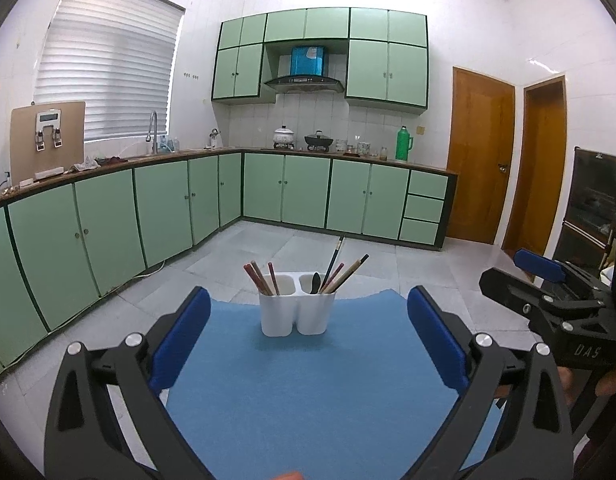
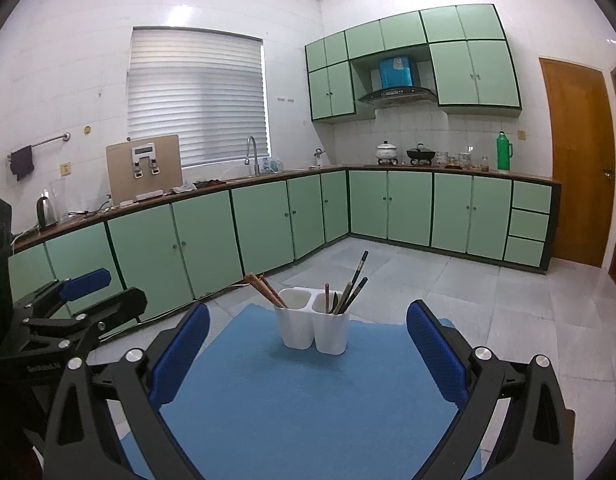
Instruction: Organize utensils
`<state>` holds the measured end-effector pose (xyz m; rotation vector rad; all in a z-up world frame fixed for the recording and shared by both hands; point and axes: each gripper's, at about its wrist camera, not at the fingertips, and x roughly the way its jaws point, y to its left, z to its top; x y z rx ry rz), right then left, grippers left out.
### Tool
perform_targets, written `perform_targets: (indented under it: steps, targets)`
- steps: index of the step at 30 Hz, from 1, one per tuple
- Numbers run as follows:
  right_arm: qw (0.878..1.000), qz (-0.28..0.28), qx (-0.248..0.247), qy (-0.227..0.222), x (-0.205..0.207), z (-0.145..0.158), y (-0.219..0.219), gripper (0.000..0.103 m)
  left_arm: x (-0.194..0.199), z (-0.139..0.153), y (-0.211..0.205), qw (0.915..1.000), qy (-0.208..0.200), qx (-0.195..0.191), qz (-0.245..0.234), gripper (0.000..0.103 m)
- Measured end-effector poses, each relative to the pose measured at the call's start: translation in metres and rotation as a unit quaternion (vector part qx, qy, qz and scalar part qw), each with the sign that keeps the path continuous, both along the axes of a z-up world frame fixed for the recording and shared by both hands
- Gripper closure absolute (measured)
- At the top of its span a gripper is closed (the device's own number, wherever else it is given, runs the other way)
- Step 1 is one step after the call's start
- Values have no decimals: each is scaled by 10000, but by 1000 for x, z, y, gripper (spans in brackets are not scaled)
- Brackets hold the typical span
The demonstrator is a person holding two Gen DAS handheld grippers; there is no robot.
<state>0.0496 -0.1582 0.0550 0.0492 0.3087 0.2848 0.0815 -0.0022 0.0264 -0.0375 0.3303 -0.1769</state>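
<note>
So the white two-cup holder (image 1: 296, 306) sits upright near the far edge of the blue mat (image 1: 308, 400) on the desk, dead ahead of both claws. Its left cup has a few reddish chopsticks (image 1: 262, 278); the right cup has darker chopsticks (image 1: 343, 268) plus a black spoon (image 1: 315, 282), all leaning with their long axes pointing up and outward.

Left claw (image 1: 308, 332) is spread wide with nothing in it, same for the right claw (image 2: 308, 340). Both hang back from the holder, well apart from it, roughly equally near. Going by the layout, the right one lines up better with the mixed cup, and it would need to come in from above along those leaning handles.
</note>
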Motion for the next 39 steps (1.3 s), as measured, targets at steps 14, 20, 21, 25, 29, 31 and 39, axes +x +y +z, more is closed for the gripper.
perform_targets:
  steps: [14, 20, 21, 25, 29, 31, 39]
  targets:
    - [9999, 61, -90, -16, -9, -2, 5, 6, -15, 1, -3, 9999, -98, 99, 61, 6]
    - [10000, 62, -72, 9, -7, -3, 5, 6, -16, 2, -2, 9999, -72, 89, 61, 6]
    - [10000, 62, -75, 11, -8, -3, 5, 6, -16, 2, -1, 9999, -69, 88, 62, 6]
    - [10000, 60, -68, 26, -7, -4, 4, 6, -15, 1, -1, 9999, -53, 93, 62, 6]
    - [10000, 55, -56, 42, -7, -5, 4, 6, -14, 0, -1, 9999, -54, 95, 56, 6]
    - [10000, 56, -58, 44, -7, -5, 4, 6, -14, 0, -1, 9999, -54, 96, 61, 6]
    - [9999, 69, -63, 53, -6, -6, 5, 6, -16, 0, -1, 9999, -51, 98, 76, 6]
